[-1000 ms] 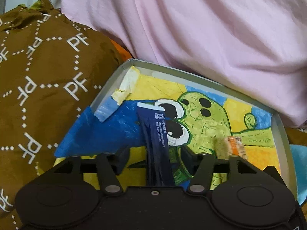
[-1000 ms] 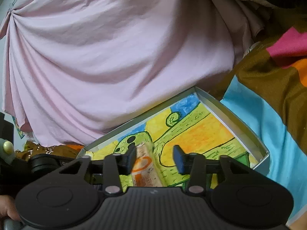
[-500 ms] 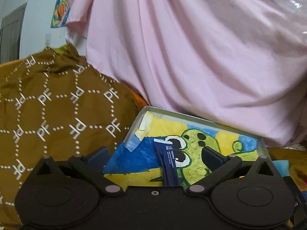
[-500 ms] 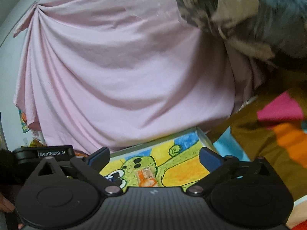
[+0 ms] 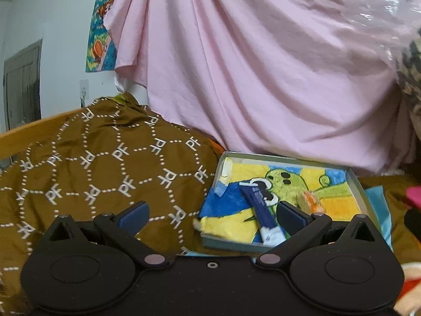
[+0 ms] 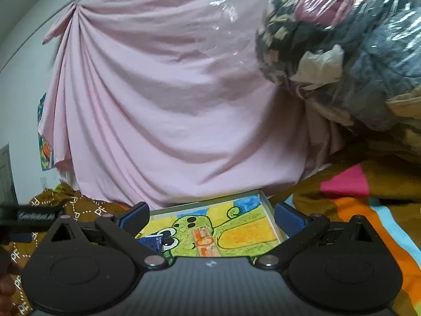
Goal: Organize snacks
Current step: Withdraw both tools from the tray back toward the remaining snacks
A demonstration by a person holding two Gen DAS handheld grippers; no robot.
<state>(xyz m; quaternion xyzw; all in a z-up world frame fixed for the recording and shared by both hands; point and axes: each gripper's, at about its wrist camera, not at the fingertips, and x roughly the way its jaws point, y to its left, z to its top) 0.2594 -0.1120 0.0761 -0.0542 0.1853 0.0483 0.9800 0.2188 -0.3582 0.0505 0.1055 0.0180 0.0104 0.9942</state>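
Observation:
A shallow grey box (image 5: 358, 184) lined with a green cartoon drawing lies on the bed. A dark blue snack stick (image 5: 260, 208) and an orange snack packet (image 5: 310, 201) lie inside it. My left gripper (image 5: 211, 214) is open and empty, pulled back in front of the box's near left corner. In the right wrist view the box (image 6: 271, 217) shows the orange packet (image 6: 204, 242) and the blue stick's end (image 6: 152, 241). My right gripper (image 6: 210, 217) is open and empty, above the box's near side.
A brown patterned blanket (image 5: 92, 168) is heaped left of the box. A pink sheet (image 5: 263, 79) hangs behind it. A plastic-wrapped bundle (image 6: 342, 39) hangs at the upper right. A striped bedspread (image 6: 368, 210) lies right of the box.
Both grippers opened, left the blue stick and the orange packet in the box, and pulled back and up from it.

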